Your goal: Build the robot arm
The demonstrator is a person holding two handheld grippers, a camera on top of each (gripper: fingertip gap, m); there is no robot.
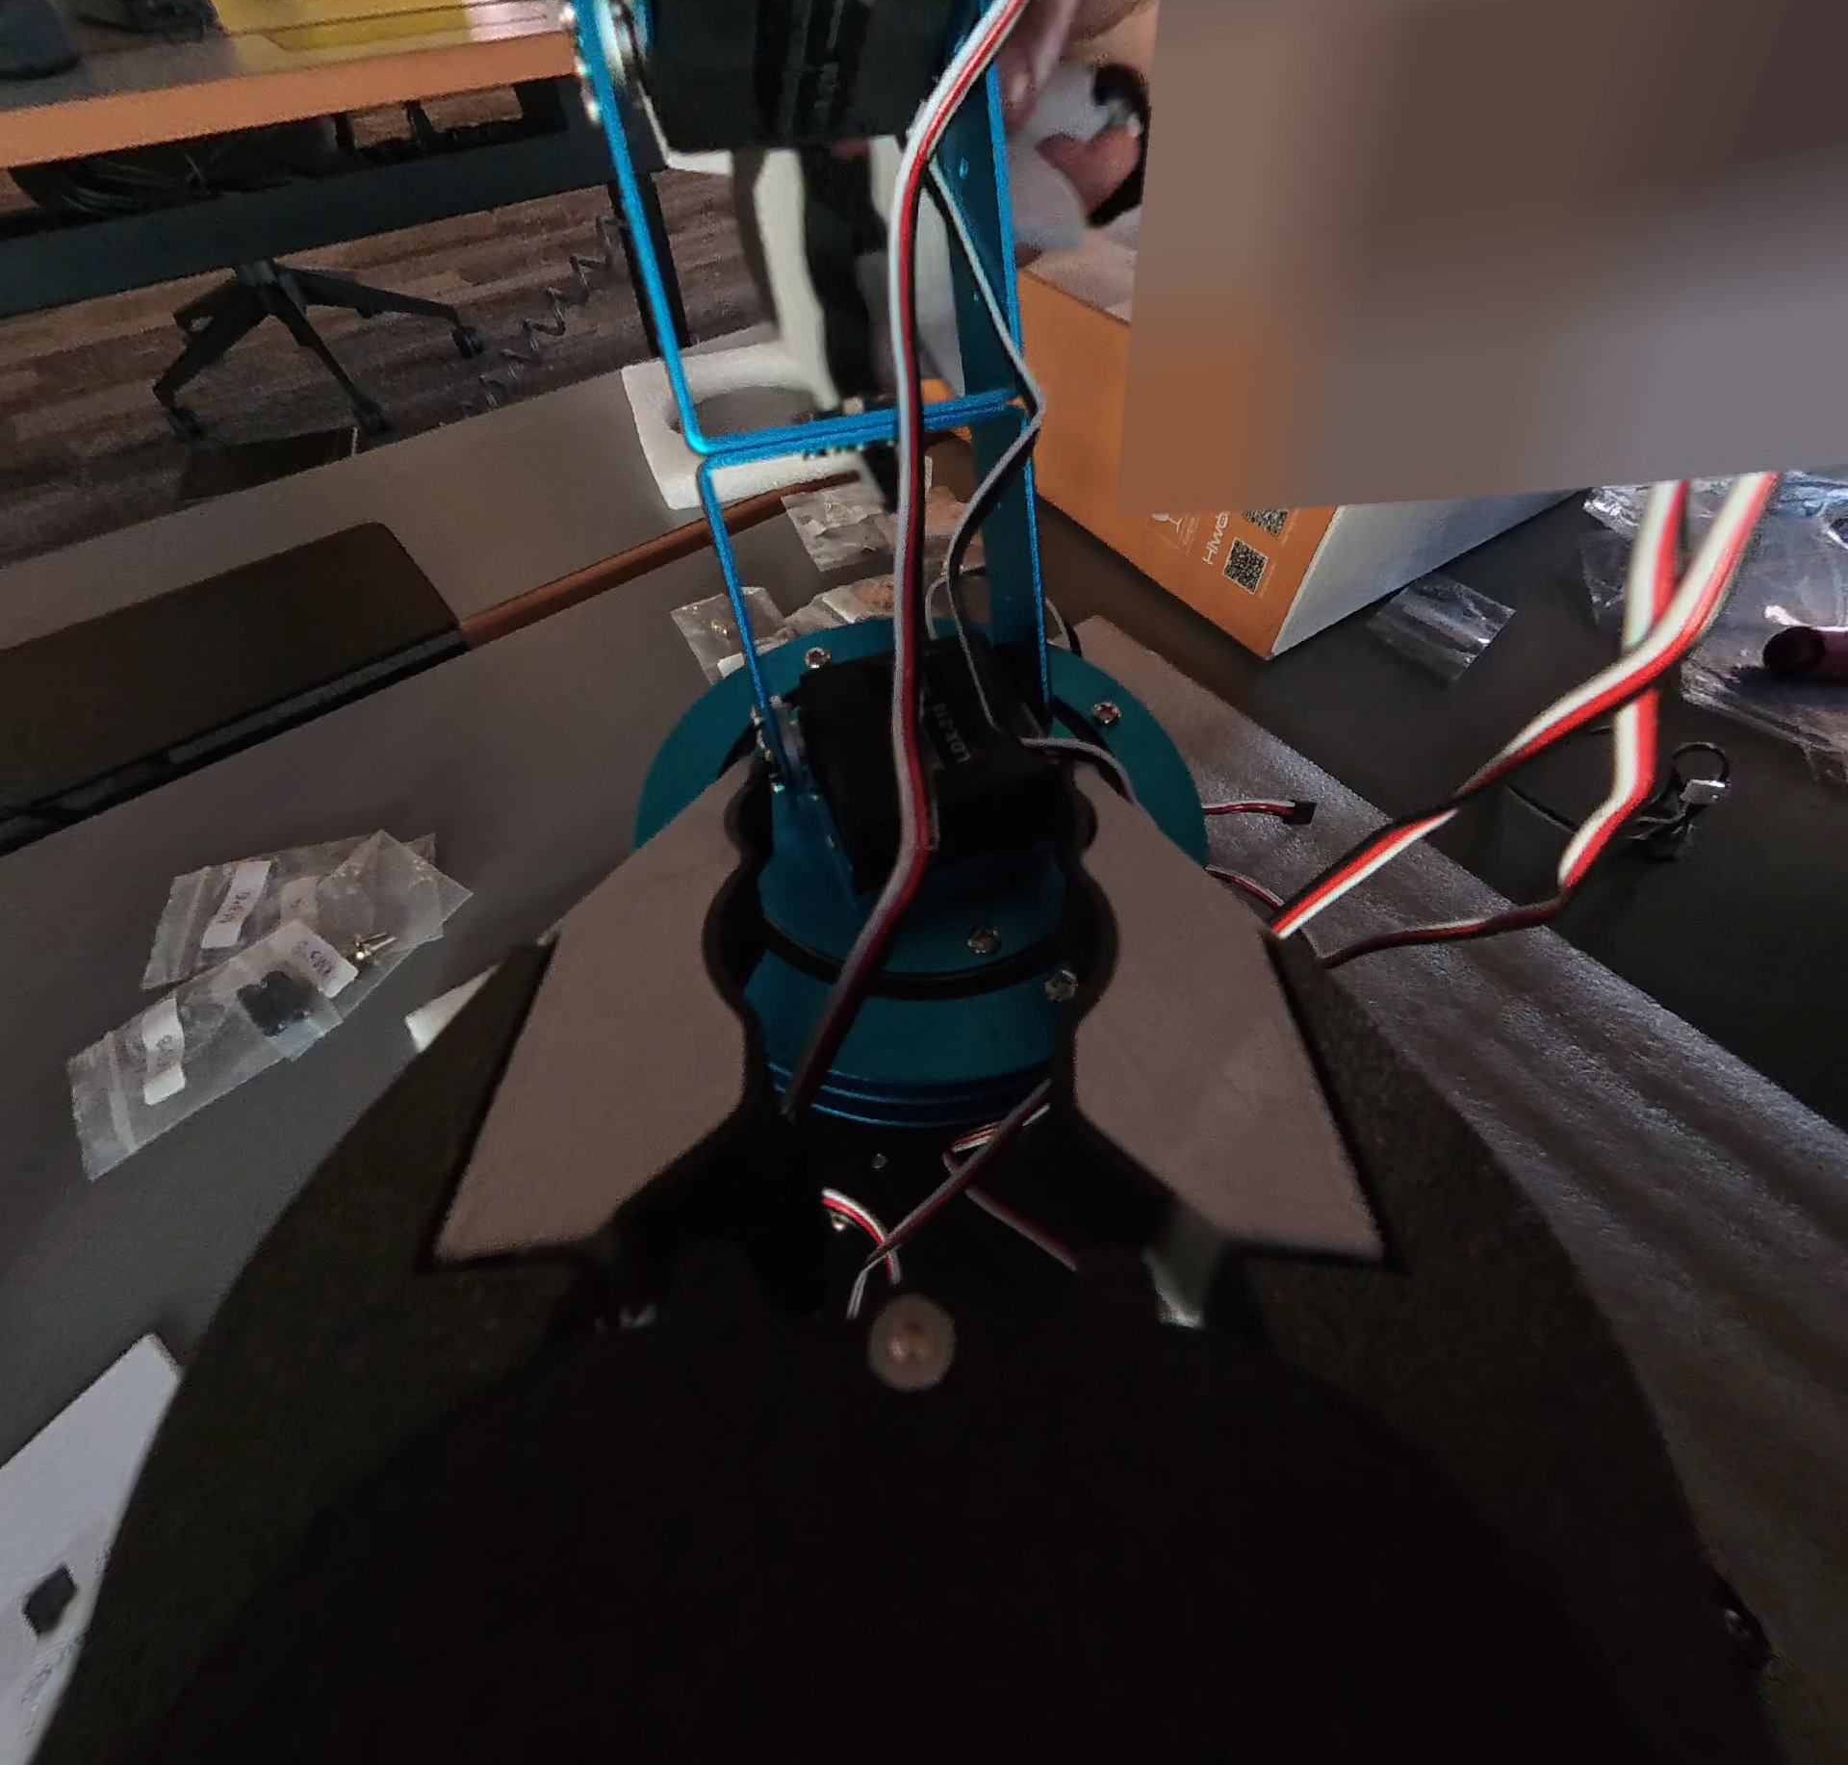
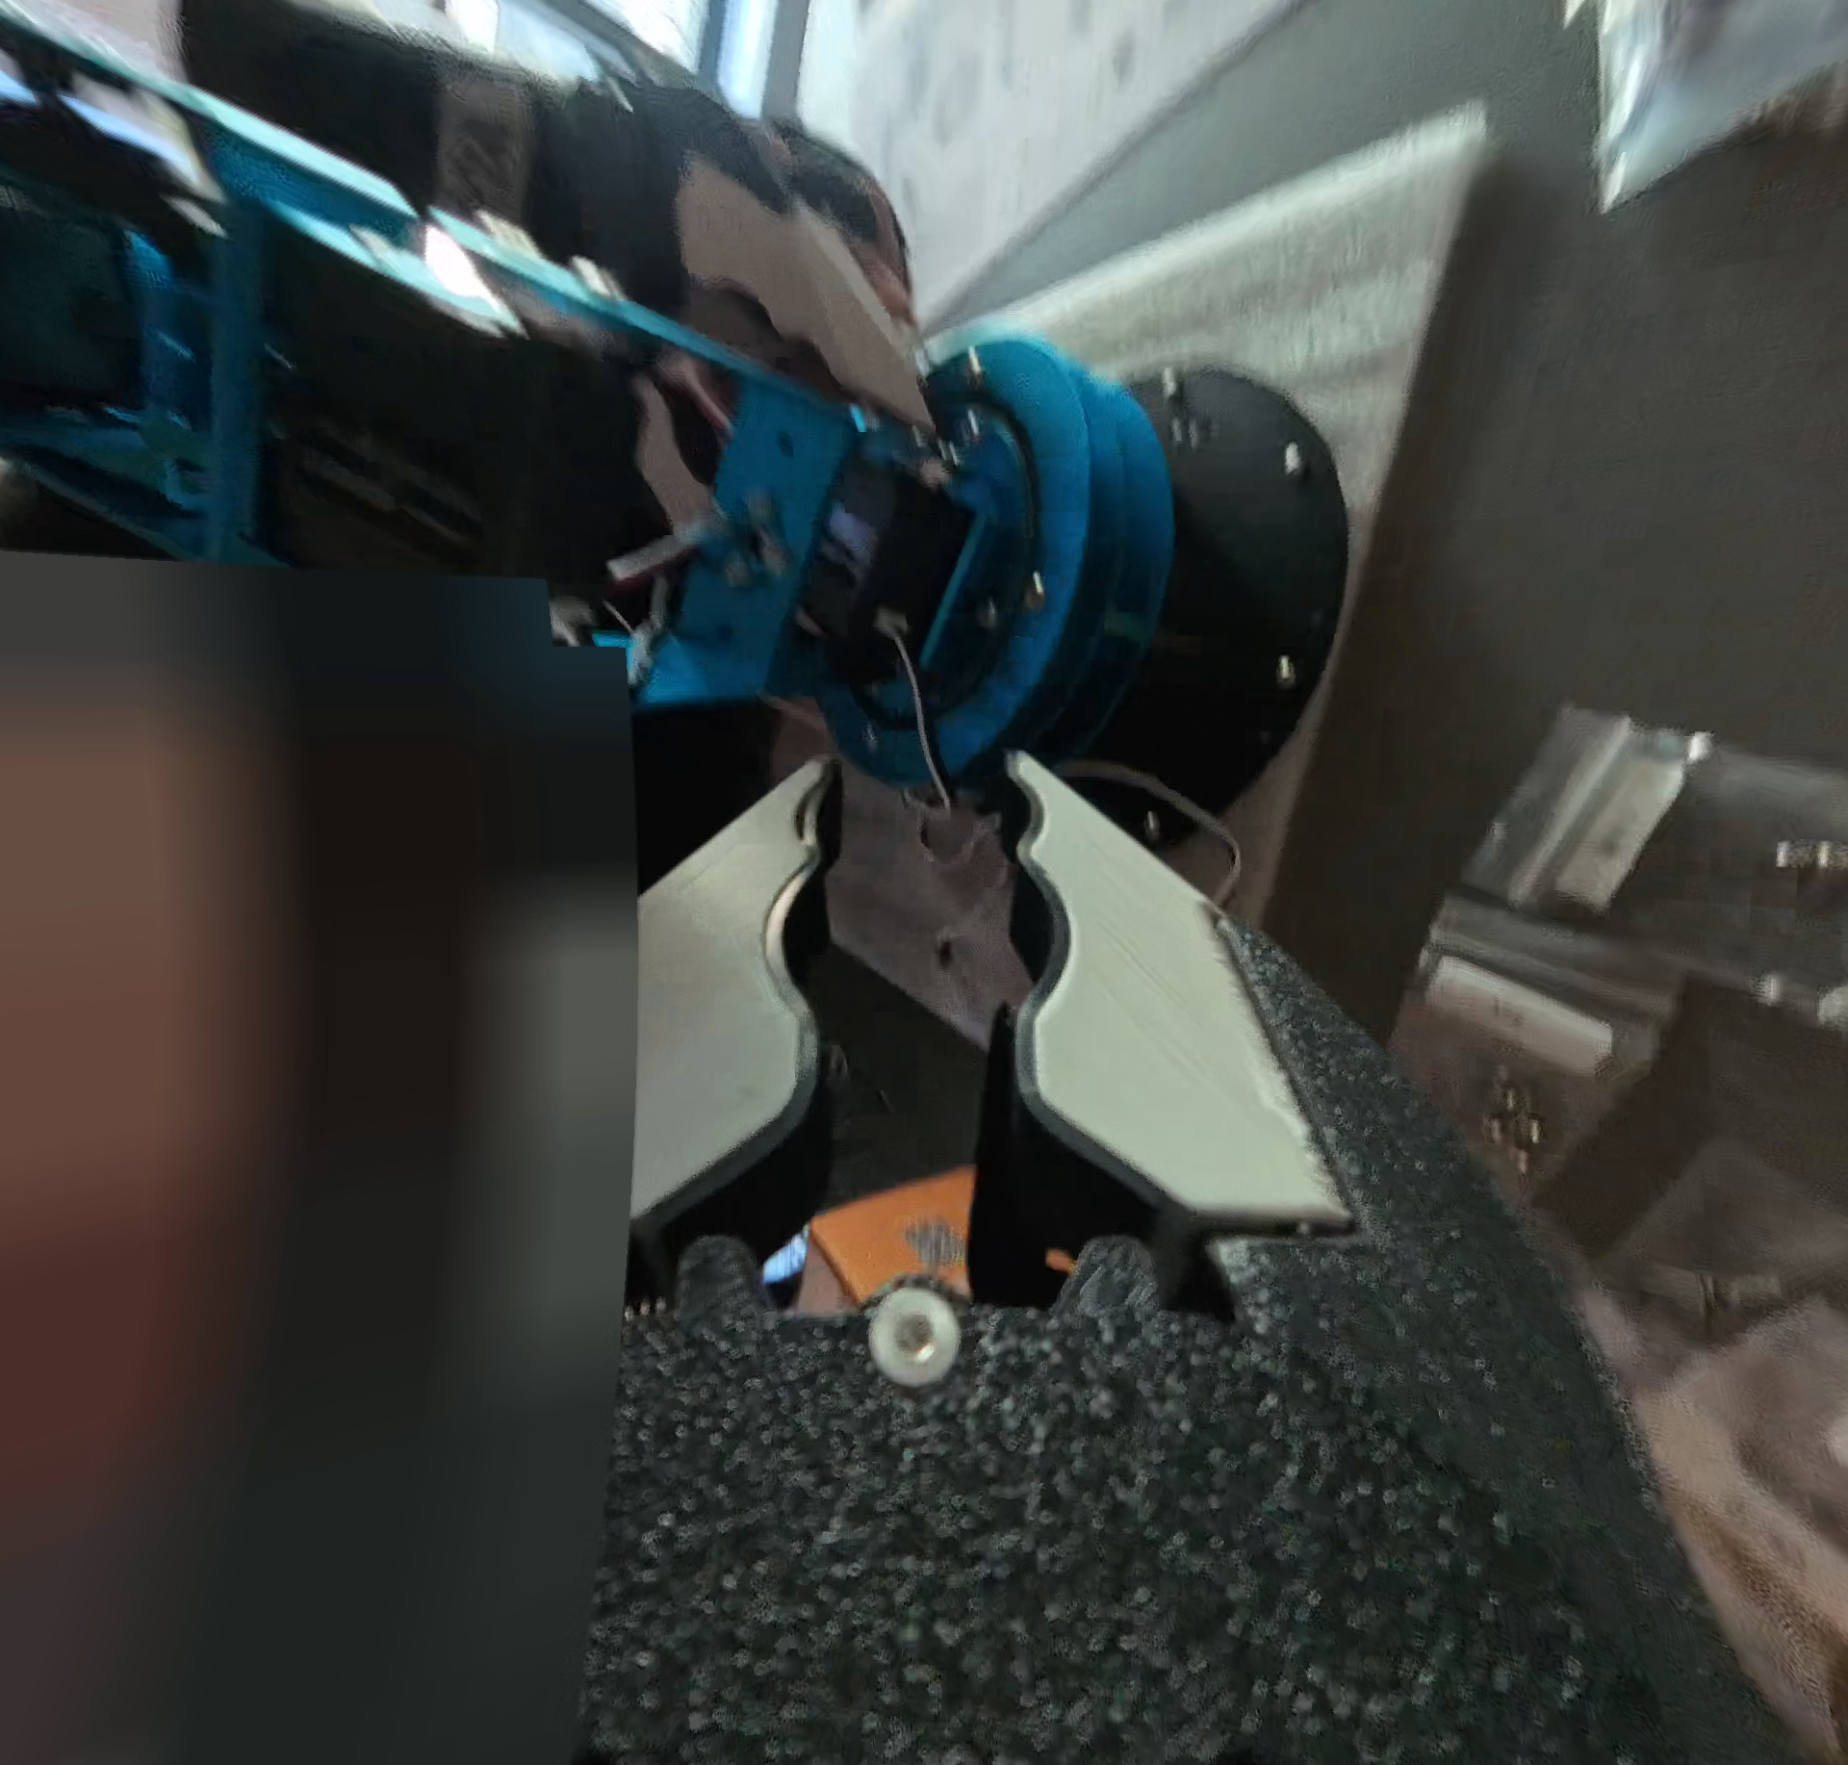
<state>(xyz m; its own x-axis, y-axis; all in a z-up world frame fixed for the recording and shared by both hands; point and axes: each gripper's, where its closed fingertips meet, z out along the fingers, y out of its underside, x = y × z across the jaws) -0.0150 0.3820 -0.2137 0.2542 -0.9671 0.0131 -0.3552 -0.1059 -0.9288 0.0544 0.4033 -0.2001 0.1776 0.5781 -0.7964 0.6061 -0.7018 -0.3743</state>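
Around the blue turntable base [image 1: 900, 967] of the small robot arm kit, my left gripper [image 1: 905, 877] has its two pale fingers [image 1: 620, 997] set on either side, and I read them as closed onto it: the wavy inner edges sit against the blue cylinder on both flanks. From that base, the kit's blue bracket frame [image 1: 850, 437] rises straight away from my left fingers, so its long axis runs along the line of my left camera, up to a black servo [image 1: 800, 27] at the far end. Red, white and black servo leads [image 1: 905, 617] trail down the frame and cross in front of the base; another bundle [image 1: 1560, 767] hangs off to the right of it.

From my right camera the same base [image 2: 1040, 567] lies just beyond the fingertips of my right gripper [image 2: 925, 787], with the frame stretching off to the left. Those fingers [image 2: 1130, 997] stand apart with a moderate gap, and nothing is gripped between them; the tips look near the blue rim, though blur keeps me from saying whether they touch. My left gripper is plainly the nearer one.

Left of the base, small plastic parts bags [image 1: 260, 977] lie on the grey table [image 1: 450, 717]; an orange box [image 1: 1200, 537] stands behind and right.
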